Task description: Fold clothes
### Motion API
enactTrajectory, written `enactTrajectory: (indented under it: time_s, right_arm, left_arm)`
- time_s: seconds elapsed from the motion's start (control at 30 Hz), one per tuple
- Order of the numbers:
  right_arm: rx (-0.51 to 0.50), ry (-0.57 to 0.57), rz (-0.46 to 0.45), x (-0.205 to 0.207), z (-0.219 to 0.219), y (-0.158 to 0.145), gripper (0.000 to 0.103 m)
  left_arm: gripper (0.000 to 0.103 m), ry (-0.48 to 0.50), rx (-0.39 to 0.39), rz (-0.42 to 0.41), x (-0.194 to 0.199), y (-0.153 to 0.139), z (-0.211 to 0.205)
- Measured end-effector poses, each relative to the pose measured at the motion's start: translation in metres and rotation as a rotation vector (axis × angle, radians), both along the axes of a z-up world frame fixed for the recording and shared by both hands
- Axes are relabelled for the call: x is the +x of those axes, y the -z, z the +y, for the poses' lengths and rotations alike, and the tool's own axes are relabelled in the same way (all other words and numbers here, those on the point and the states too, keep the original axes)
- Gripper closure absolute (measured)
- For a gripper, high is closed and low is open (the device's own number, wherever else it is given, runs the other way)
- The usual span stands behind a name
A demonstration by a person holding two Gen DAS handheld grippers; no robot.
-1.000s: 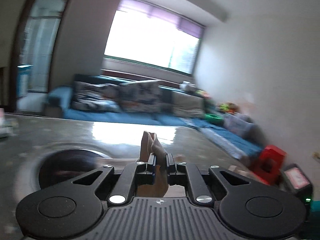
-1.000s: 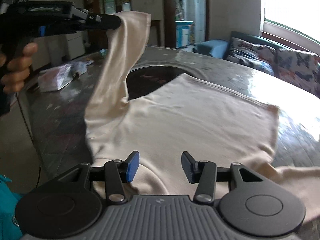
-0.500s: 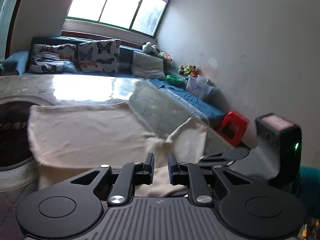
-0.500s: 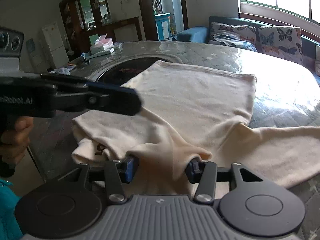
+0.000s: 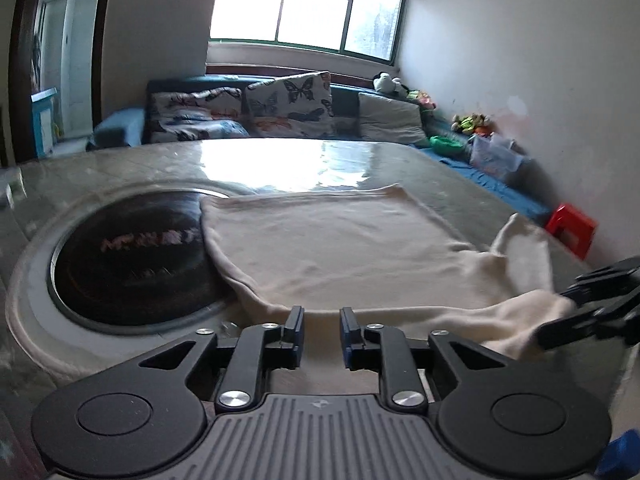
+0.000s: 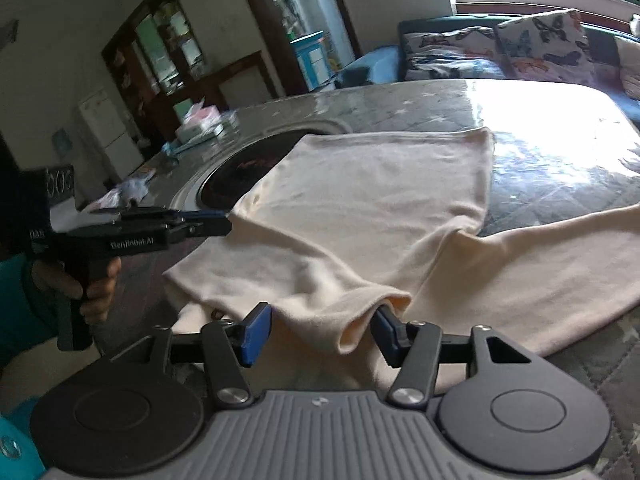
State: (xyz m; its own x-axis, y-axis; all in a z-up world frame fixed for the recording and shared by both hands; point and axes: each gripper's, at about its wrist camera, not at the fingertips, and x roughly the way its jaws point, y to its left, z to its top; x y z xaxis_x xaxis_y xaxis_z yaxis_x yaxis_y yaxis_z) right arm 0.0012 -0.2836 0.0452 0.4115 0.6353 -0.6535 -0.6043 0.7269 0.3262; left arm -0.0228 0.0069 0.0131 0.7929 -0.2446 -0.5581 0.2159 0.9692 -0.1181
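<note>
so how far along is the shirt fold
Early on. Done: the shirt lies spread on the table, and its left sleeve is folded in over the body. In hand: the right gripper is open around that sleeve's cuff; the left gripper is open at the near edge, holding nothing. Left: the other sleeve is spread out to the side, and the body is not folded.

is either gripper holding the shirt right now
No. Both the left gripper and right gripper are open; the shirt lies on the table.
</note>
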Motion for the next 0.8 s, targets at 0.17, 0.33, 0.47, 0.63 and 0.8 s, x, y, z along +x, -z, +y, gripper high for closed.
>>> enactTrajectory:
  time_s: [0.17, 0.33, 0.47, 0.63, 0.8]
  right_arm:
    - [-0.017, 0.007, 0.001, 0.005, 0.005, 0.002, 0.067]
    - [-0.026, 0.003, -0.007, 0.006, 0.008, 0.002, 0.068]
    - [-0.029, 0.009, -0.020, 0.008, 0.008, 0.001, 0.070]
    - [-0.074, 0.013, -0.019, 0.012, 0.012, 0.002, 0.071]
    - [-0.188, 0.023, -0.064, 0.009, 0.013, -0.004, 0.058]
  left_arm:
    - [0.076, 0.040, 0.073, -0.048, 0.000, -0.001, -0.003]
    - [0.070, 0.163, 0.142, -0.045, 0.008, -0.003, -0.004]
    - [0.066, 0.248, 0.201, -0.042, 0.012, -0.003, -0.007]
    - [0.067, 0.231, 0.191, -0.040, 0.007, -0.004, -0.001]
    - [0.067, 0.192, 0.156, -0.035, -0.002, -0.006, 0.008]
